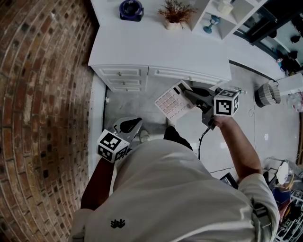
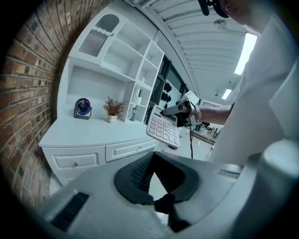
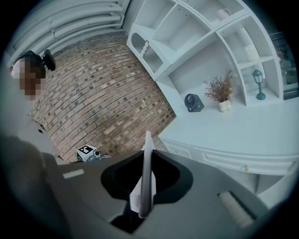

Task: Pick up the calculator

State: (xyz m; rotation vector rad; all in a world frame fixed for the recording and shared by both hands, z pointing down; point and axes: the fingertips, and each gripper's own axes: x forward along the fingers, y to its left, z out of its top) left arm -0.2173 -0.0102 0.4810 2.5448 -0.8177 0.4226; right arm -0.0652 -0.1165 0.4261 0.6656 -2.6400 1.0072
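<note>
left gripper [image 1: 134, 124] closed, empty, low beside brick wall [image 1: 42, 118] | right gripper [image 1: 189, 94] clamps calculator [image 1: 171, 101] by its edge, lifted above floor, just before drawers [image 1: 123, 73] | counter [image 1: 142, 47] beyond bears fan [image 1: 131, 9], plant [image 1: 176, 13]

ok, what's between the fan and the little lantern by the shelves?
A potted dried plant stands between the fan and the lantern. This is clearest in the left gripper view.

Ceiling light strips [image 2: 246, 46] are glowing overhead, washing the white table [image 1: 156, 47] in even, cool brightness. Fisheye lenses are bending the brick wall [image 1: 42, 118] into curves and darkening every corner, while the nearest foreground is blurring softly.
</note>
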